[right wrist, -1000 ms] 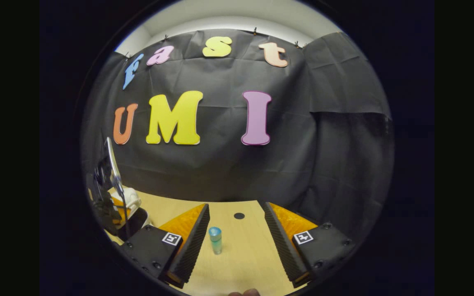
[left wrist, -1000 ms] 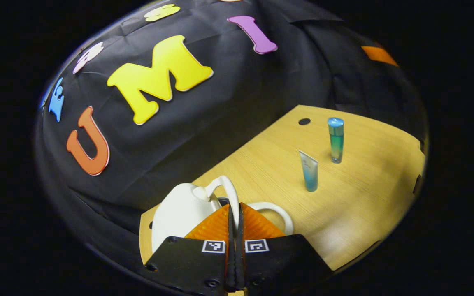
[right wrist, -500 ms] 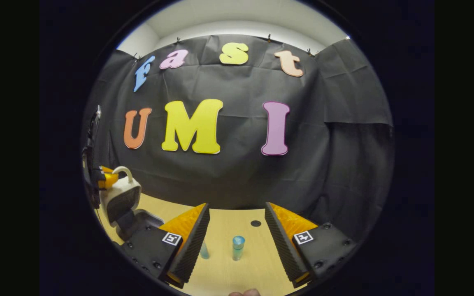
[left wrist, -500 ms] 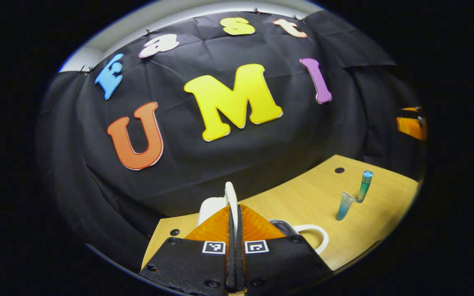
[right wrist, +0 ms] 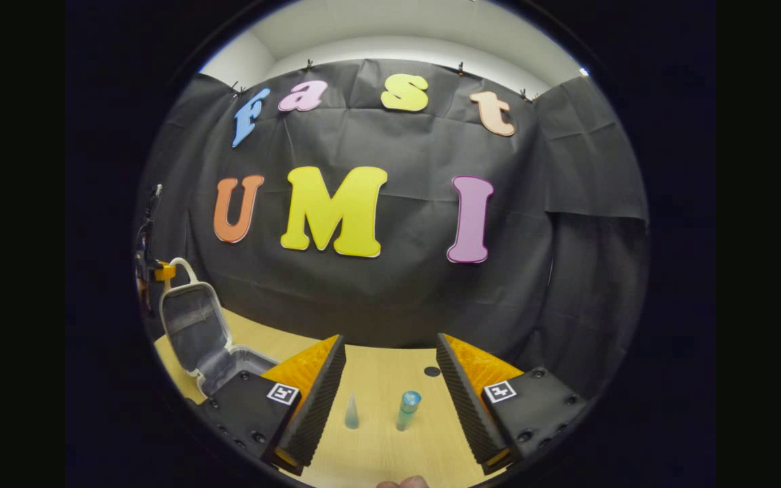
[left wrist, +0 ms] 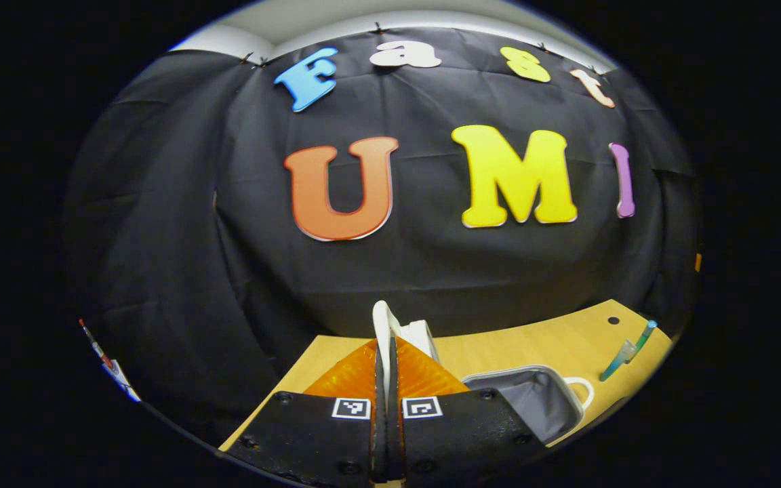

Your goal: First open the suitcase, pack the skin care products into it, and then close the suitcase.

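Observation:
A small white suitcase [right wrist: 194, 325] stands open at the table's left, its grey-lined lid raised upright over the base [left wrist: 533, 400]. My left gripper [left wrist: 385, 347] is shut on the lid's white handle [left wrist: 382, 317]; the right gripper view shows it at the lid's top [right wrist: 153, 271]. Two skin care products stand on the table, a pale blue tube [right wrist: 351, 413] and a blue-green bottle [right wrist: 407, 409]. They also appear far right in the left gripper view as the tube [left wrist: 615, 359] and the bottle [left wrist: 643, 333]. My right gripper [right wrist: 390, 396] is open, above and behind both, holding nothing.
The wooden table [right wrist: 377, 447] runs up to the black cloth wall behind. A dark round hole [right wrist: 432, 371] sits in the tabletop behind the bottle. Bare wood lies between the suitcase and the products.
The left gripper has swung the lid by its handle from partly raised to upright, baring the grey lining. The right gripper's view has shifted so both products now lie between its fingers.

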`<action>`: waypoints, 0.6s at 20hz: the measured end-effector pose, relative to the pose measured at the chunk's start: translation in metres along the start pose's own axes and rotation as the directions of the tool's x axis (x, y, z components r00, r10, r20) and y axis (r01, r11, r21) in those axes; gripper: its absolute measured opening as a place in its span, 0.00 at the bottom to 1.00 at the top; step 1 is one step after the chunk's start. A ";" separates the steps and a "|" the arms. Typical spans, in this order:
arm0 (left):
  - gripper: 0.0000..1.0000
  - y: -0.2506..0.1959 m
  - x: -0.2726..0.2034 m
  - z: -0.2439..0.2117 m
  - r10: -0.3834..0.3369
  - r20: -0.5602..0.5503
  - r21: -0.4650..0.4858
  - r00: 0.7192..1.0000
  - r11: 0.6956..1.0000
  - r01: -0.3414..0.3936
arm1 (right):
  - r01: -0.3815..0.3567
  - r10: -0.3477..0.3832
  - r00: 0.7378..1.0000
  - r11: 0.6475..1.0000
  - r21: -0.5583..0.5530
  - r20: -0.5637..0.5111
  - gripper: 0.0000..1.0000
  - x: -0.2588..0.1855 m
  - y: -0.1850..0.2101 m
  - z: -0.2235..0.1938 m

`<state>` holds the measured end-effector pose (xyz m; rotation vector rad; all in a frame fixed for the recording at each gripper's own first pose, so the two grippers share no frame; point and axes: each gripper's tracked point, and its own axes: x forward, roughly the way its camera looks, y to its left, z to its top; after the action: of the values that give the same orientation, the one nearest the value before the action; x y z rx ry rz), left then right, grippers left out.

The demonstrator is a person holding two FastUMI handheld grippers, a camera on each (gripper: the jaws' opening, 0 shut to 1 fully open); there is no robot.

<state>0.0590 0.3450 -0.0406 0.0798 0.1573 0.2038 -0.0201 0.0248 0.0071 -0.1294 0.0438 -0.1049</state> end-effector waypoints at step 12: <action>0.05 0.093 0.082 -0.175 0.011 -0.283 -0.206 0.959 0.976 -0.071 | -0.017 0.010 0.997 0.995 -0.099 -0.074 0.80 -0.003 0.040 -0.016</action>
<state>0.0915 0.4635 -0.2165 -0.1619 0.4156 0.2723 -0.0202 0.0621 -0.0143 -0.2250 0.1235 -0.0937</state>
